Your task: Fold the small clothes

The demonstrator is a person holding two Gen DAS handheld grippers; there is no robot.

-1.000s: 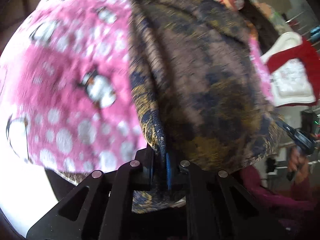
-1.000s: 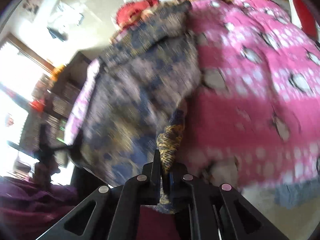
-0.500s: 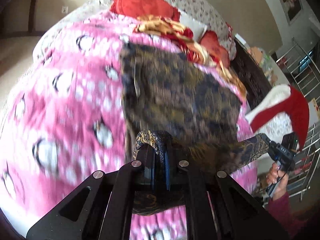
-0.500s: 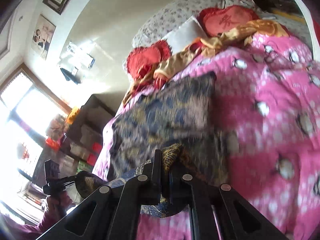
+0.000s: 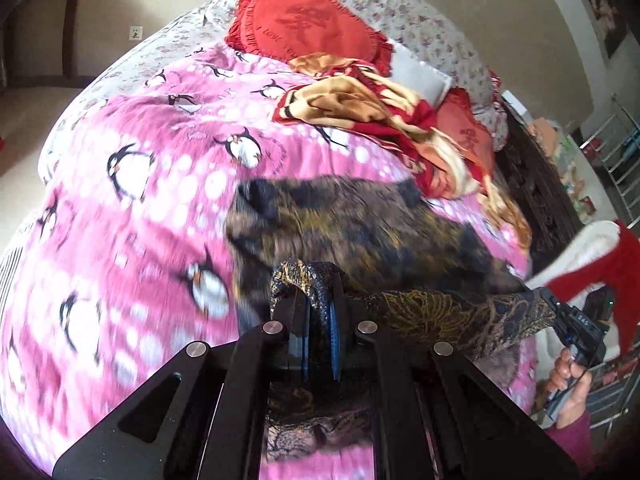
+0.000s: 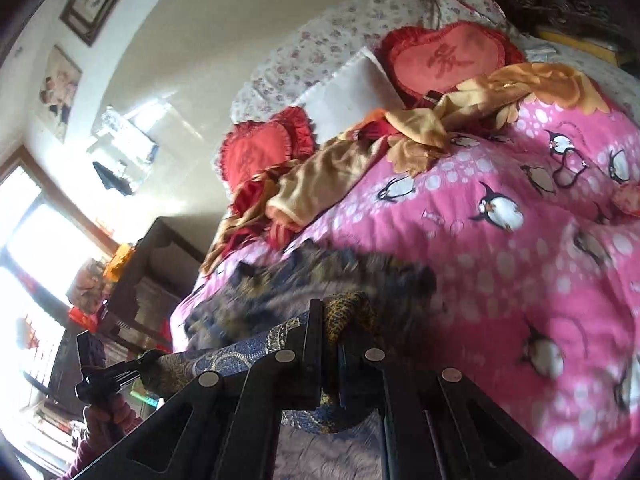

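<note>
A dark blue, brown and gold patterned garment (image 5: 360, 232) lies on the pink penguin blanket (image 5: 132, 208), its near edge lifted and stretched between my two grippers. My left gripper (image 5: 318, 292) is shut on one corner of that edge. In the same view the right gripper (image 5: 560, 312) holds the other corner at the far right, a hand below it. In the right wrist view my right gripper (image 6: 330, 320) is shut on the garment (image 6: 304, 280), and the left gripper (image 6: 120, 376) shows at the lower left, gripping the taut edge.
A red and gold crumpled cloth (image 5: 380, 112) lies further up the blanket, below red heart cushions (image 5: 304, 24) and floral pillows. A dark wooden bed frame (image 5: 540, 184) and a metal rack stand on the right; a dark cabinet (image 6: 160, 264) and windows show in the right wrist view.
Both grippers have pulled back and upward with the garment's edge. The garment, which filled both views, now lies further off, and the cushions and wall have come into view.
</note>
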